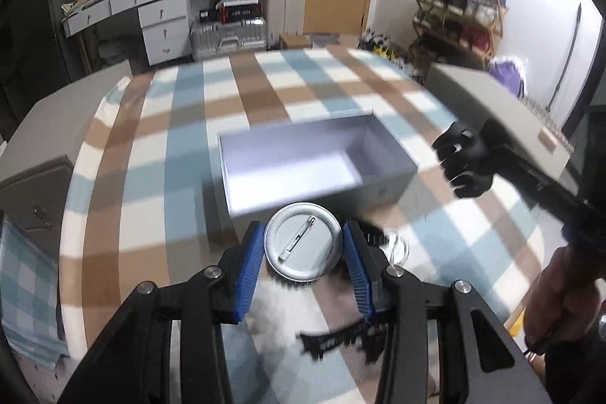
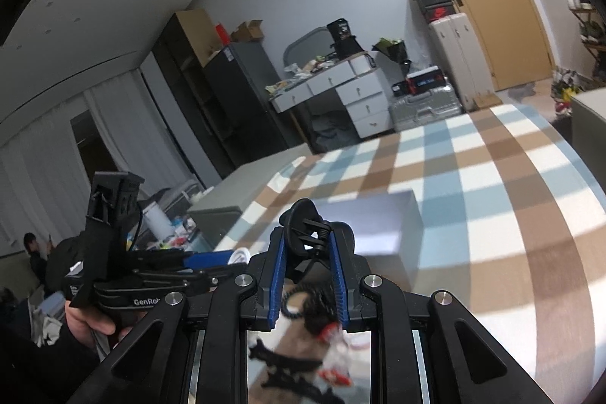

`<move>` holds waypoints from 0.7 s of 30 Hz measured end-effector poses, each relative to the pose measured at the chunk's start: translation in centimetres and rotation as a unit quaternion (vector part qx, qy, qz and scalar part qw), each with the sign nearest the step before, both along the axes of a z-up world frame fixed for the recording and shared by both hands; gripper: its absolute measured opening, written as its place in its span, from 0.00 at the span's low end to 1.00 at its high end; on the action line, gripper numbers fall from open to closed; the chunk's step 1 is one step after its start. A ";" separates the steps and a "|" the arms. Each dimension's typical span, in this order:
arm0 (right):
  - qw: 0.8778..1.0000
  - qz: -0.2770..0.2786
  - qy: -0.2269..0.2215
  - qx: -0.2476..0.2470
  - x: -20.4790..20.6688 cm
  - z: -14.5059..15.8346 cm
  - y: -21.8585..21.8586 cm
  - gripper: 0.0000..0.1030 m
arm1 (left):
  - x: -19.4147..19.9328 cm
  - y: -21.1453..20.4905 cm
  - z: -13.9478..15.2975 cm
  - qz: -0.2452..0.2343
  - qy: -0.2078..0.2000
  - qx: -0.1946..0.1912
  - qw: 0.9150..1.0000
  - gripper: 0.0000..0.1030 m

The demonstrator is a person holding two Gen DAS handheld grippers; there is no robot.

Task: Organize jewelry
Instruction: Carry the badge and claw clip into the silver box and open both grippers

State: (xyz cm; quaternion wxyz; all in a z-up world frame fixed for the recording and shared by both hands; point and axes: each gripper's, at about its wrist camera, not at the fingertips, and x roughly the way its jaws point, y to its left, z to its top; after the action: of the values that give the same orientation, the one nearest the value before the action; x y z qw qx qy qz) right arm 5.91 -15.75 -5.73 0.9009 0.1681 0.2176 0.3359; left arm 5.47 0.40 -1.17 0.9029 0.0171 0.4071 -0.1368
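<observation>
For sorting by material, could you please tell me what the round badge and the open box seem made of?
Round badge: apparently metal, matte silver back with a pin clasp. Open box: likely rigid cardboard, smooth pale grey walls with crisp edges.

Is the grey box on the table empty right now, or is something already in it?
Empty as far as visible: the box is open and its pale floor shows bare. Motion blur could hide something small.

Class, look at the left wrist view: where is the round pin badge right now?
The badge sits low in the centre, back side up, gripped between the left gripper's blue pads, just in front of the open grey box on the checked cloth.
</observation>
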 end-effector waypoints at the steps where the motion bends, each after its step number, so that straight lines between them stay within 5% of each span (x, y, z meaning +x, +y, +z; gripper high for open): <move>1: 1.000 0.003 -0.001 0.000 0.4 0.3 0.2 0.21 | 0.6 0.2 0.1 0.001 -0.005 -0.003 1.000 0.36; 10: 0.999 0.027 0.020 -0.024 6.6 0.9 3.0 0.21 | 5.6 0.8 -0.6 -0.008 0.006 -0.041 0.999 0.36; 21: 0.991 0.044 0.091 -0.085 11.7 -2.4 5.2 0.21 | 8.9 0.2 -3.1 -0.038 0.057 -0.051 0.996 0.36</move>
State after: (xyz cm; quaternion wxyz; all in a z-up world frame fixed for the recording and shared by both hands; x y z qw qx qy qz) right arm 17.63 -10.53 -8.17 0.8725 0.1107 0.3341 0.3390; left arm 14.36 0.64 -4.25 0.8719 -0.0214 0.4498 -0.1922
